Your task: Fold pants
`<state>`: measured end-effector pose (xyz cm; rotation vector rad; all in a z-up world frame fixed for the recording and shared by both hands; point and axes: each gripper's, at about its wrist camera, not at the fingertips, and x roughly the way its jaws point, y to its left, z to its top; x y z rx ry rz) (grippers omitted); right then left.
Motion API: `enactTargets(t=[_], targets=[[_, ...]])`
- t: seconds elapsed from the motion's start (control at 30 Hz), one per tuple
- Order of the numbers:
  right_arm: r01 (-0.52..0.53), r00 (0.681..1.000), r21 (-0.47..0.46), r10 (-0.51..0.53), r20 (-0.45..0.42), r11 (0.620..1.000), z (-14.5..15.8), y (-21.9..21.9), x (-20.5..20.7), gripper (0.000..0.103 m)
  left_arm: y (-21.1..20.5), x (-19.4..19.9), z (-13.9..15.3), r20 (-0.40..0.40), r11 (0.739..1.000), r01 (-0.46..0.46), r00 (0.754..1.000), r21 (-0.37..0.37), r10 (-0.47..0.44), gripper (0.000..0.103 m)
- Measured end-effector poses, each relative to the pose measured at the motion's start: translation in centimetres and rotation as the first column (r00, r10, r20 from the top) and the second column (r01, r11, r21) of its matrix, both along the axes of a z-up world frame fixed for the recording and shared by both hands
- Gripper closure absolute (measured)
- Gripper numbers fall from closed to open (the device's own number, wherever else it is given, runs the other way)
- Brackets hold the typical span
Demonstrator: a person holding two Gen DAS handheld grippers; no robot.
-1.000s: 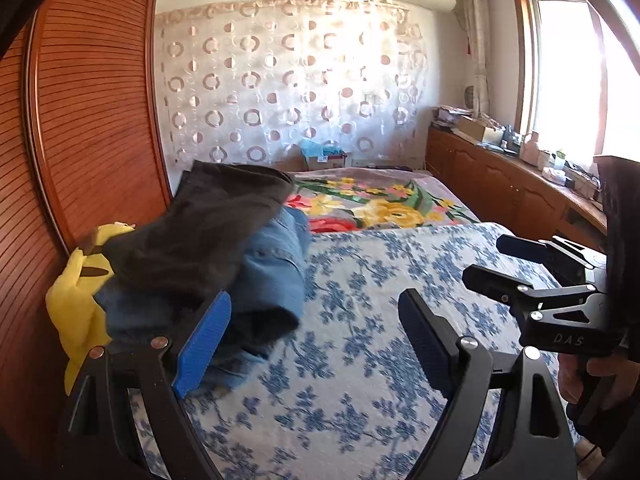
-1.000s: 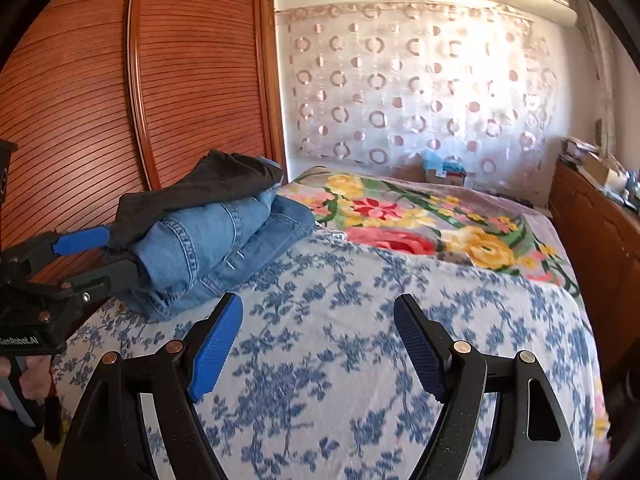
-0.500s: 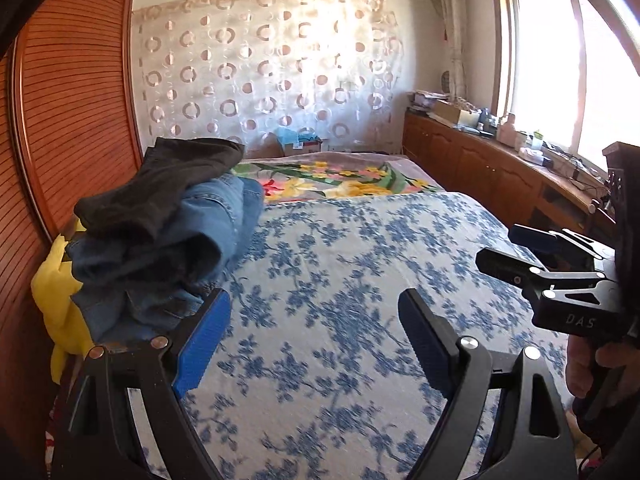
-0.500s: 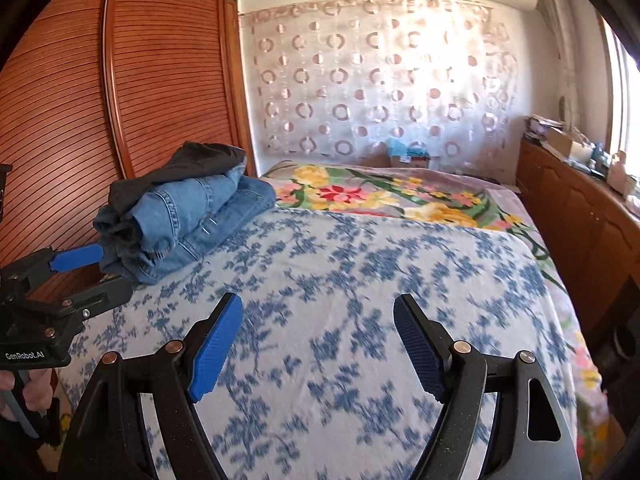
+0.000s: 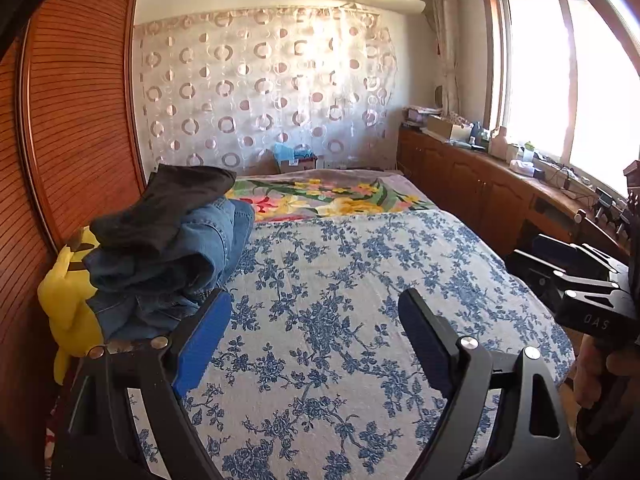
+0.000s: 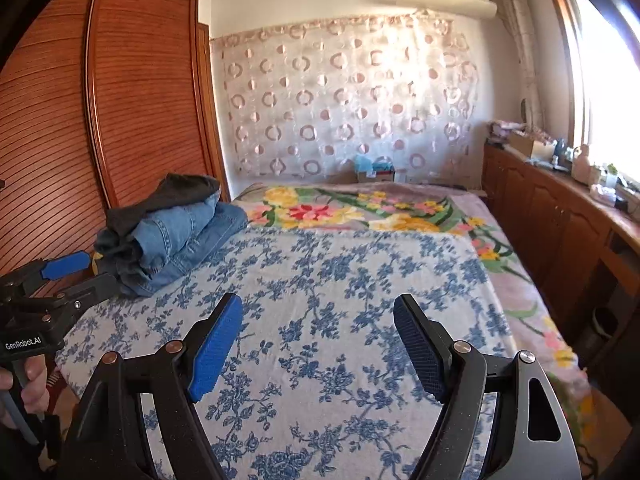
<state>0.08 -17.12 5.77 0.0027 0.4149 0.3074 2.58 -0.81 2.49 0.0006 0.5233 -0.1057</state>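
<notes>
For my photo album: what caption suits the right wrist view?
Open right gripper above a flowered bedspread, folded pants stacked nearby.

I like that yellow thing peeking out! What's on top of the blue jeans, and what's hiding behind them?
A dark folded garment lies on top of the blue jeans. Behind them, a yellow soft thing pokes out by the wooden wardrobe. The pile covers most of it, so I can't tell what it is.

A stack of folded blue denim jeans (image 5: 192, 256) topped by dark folded trousers (image 5: 168, 204) lies at the bed's (image 5: 360, 280) left edge, beside the slatted wooden wardrobe (image 6: 120, 100); wooden cabinets (image 6: 560, 232) run along the right.
</notes>
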Motion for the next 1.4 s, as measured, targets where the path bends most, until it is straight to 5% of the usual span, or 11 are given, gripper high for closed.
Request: enactTargets(t=[0.5, 1.4], targets=[[0.016, 0.998, 0.011, -0.017, 0.066, 1.0, 0.3, 0.3, -3.1, 0.023, -0.7, -2.7, 1.7, 0.041, 1.0, 0.012, 0.999, 0.017, -0.013, 0.017], [0.018, 0.997, 0.013, -0.019, 0.072, 1.0, -0.6, 0.3, -2.6, 0.023, 0.4, -3.8, 1.9, 0.053, 1.0, -0.019, 0.998, 0.01, 0.019, 0.017]])
